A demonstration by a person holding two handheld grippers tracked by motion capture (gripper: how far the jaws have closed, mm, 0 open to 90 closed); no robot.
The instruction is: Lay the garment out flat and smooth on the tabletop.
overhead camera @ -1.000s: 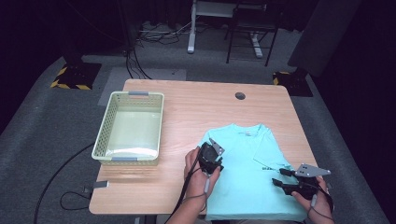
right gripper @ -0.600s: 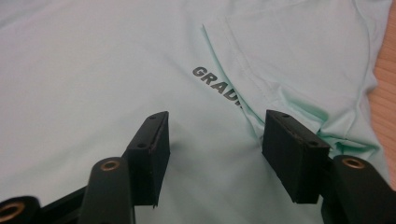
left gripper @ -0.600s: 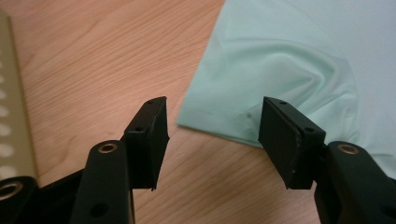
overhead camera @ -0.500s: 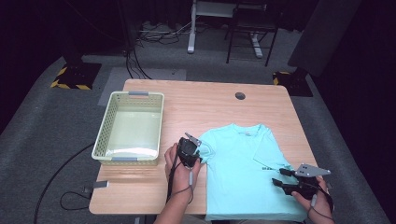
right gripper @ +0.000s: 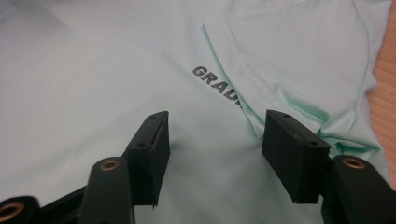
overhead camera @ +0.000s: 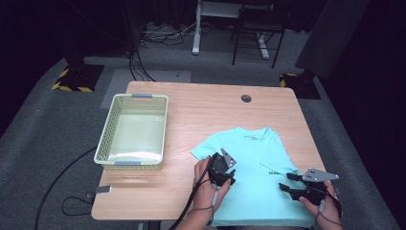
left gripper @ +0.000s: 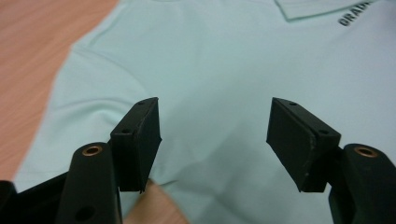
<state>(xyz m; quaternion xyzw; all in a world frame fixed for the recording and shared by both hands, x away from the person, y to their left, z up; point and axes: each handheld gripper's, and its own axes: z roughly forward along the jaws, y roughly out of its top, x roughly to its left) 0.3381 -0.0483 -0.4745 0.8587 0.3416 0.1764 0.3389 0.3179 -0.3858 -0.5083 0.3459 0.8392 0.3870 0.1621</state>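
Mint-green T-shirt lies flat on the near right part of the wooden table, apparently not yet folded. The left gripper, over its left side, has just been opening, nothing between its jaws; the right gripper hovers open over the right sleeve. The basket stands empty.

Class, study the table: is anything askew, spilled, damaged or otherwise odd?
Only small things. The right sleeve of the T-shirt is folded in over the chest, covering the end of the printed word, with wrinkles beside it. The basket sits square and holds nothing; nothing looks spilled or damaged.
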